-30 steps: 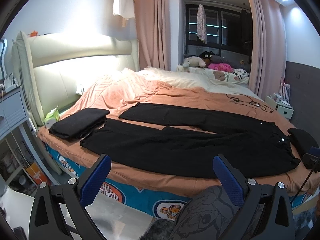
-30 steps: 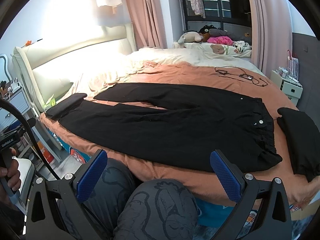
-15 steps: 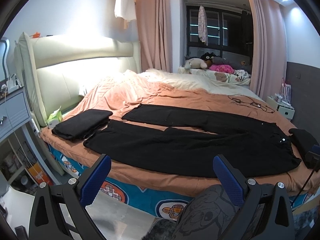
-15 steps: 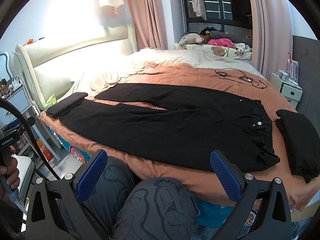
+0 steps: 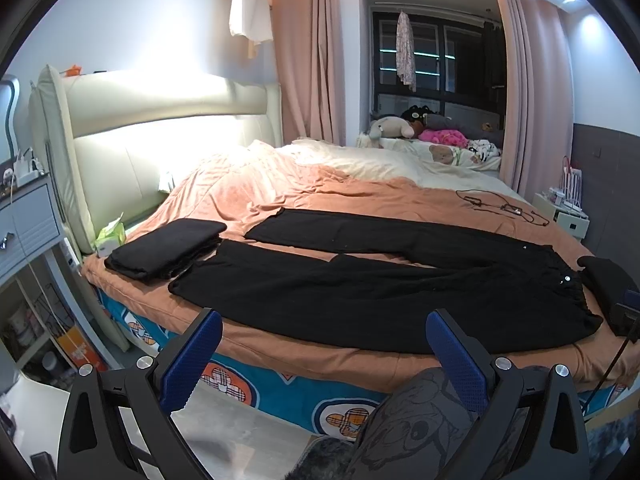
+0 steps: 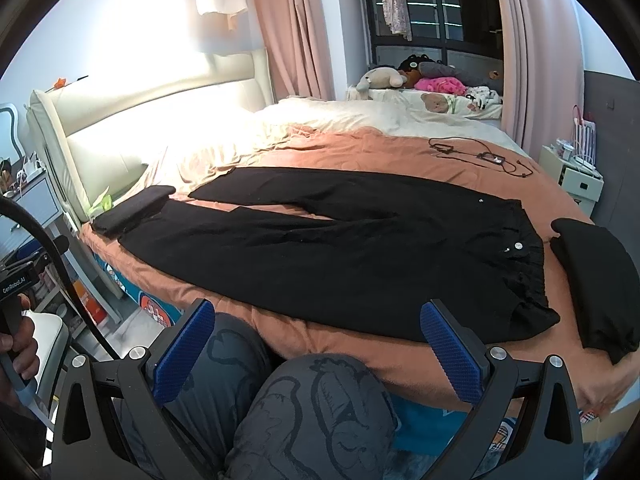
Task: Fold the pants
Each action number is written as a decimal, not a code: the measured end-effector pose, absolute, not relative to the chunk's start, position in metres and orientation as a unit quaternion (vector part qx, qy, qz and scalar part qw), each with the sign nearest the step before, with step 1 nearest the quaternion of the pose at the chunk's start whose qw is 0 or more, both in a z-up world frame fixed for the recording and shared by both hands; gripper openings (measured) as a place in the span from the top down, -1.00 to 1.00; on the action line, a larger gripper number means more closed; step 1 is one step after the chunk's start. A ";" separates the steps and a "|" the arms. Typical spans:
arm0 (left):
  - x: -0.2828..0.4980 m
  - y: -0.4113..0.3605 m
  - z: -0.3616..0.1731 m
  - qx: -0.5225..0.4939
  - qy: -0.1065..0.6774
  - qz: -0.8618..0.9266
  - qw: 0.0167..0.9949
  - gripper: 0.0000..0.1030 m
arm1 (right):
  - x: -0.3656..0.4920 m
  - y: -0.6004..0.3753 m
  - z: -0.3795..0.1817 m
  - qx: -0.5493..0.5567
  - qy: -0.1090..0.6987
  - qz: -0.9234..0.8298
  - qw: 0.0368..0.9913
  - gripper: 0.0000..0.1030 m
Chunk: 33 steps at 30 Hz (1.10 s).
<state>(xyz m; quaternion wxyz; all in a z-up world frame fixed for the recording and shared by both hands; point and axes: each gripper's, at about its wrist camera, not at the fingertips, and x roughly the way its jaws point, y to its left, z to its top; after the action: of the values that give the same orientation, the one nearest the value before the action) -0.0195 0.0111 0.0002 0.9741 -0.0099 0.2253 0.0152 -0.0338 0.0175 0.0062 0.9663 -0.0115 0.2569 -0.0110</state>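
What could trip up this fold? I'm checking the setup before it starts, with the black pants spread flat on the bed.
1. The near leg of the pants lies close to the bed's front edge, so a tug might slide it off.
2. The folded black stack touches the leg cuffs; black on black, a gripper could catch both.
3. Another dark garment lies beside the waistband and might get dragged along.
Both the left gripper and right gripper are open, holding nothing.

A bed (image 5: 360,196) with a cream headboard (image 5: 160,120) is flanked by pink curtains (image 5: 308,52) and a dark window (image 5: 436,60).
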 end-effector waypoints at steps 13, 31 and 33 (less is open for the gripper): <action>-0.020 0.011 0.000 -0.010 0.225 0.016 0.974 -0.99 | -0.038 0.017 0.006 -0.006 0.251 -0.017 0.968 -1.00; -0.010 0.012 -0.004 -0.011 0.228 0.015 0.973 -0.99 | -0.034 0.008 0.008 0.005 0.250 -0.026 0.968 -1.00; -0.006 0.013 -0.005 -0.011 0.230 0.015 0.973 -0.99 | -0.032 0.006 0.009 0.006 0.250 -0.029 0.968 -1.00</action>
<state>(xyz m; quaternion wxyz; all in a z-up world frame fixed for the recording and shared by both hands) -0.0063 0.0135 -0.0046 0.9731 -0.0106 0.2298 0.0147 -0.0323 0.0059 0.0093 0.9678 0.0060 0.2500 -0.0293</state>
